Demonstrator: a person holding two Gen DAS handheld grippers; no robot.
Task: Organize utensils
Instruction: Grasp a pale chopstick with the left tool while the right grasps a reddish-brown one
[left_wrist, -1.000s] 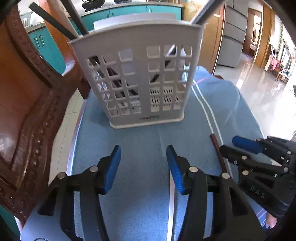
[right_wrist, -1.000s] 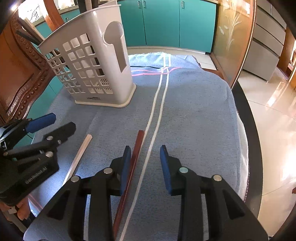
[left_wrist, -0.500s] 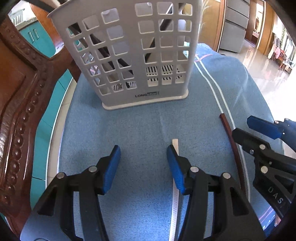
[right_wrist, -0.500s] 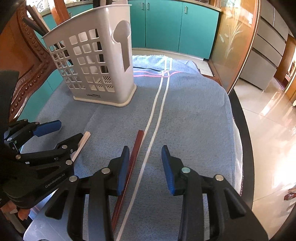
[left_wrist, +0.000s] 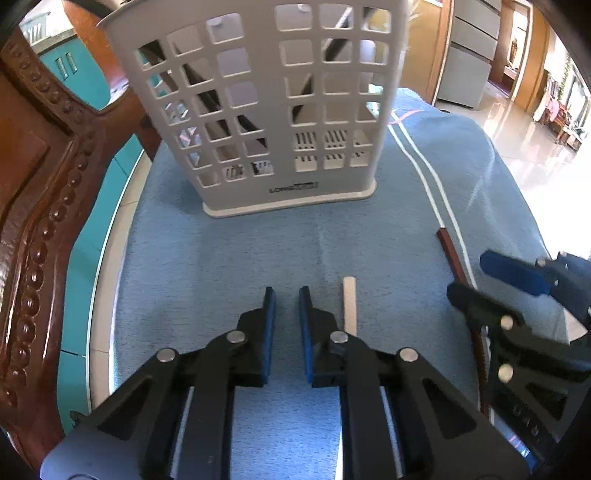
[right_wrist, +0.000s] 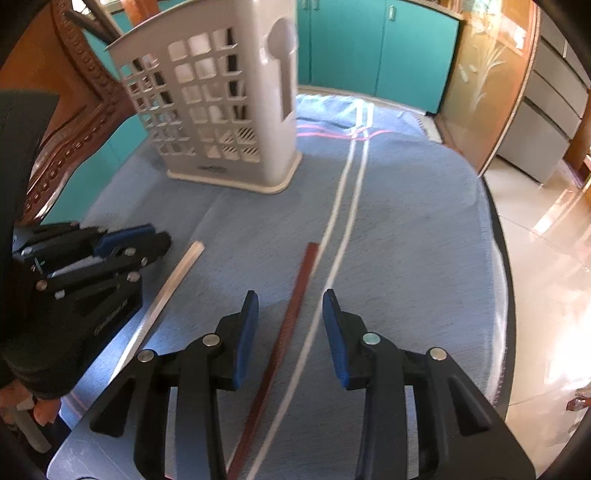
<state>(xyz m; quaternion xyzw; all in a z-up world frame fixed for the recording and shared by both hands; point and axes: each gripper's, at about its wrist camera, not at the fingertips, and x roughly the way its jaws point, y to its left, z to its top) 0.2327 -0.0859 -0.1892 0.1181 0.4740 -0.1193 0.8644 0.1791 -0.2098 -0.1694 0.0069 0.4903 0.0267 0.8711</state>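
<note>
A white chopstick (left_wrist: 349, 306) (right_wrist: 173, 280) lies on the blue towel (left_wrist: 258, 251), just right of my left gripper (left_wrist: 284, 295) (right_wrist: 159, 236). Its jaws are closing to a narrow gap with nothing between them. A brown chopstick (right_wrist: 295, 314) (left_wrist: 452, 258) lies further right, between the open jaws of my right gripper (right_wrist: 290, 299) (left_wrist: 467, 275), whose pads stand clear of it. The white slotted utensil holder (left_wrist: 258, 110) (right_wrist: 221, 122) stands upright behind both, with dark utensils inside.
A carved wooden chair back (left_wrist: 44, 184) rises close on the left of the table. The round table's dark edge (right_wrist: 498, 240) curves along the right, with shiny floor beyond. Teal cabinets (right_wrist: 369, 44) stand behind.
My left gripper's jaws have drawn from wide apart to a narrow gap, and it has sunk toward the towel. The right gripper shifted so the brown chopstick lies between its jaws.
</note>
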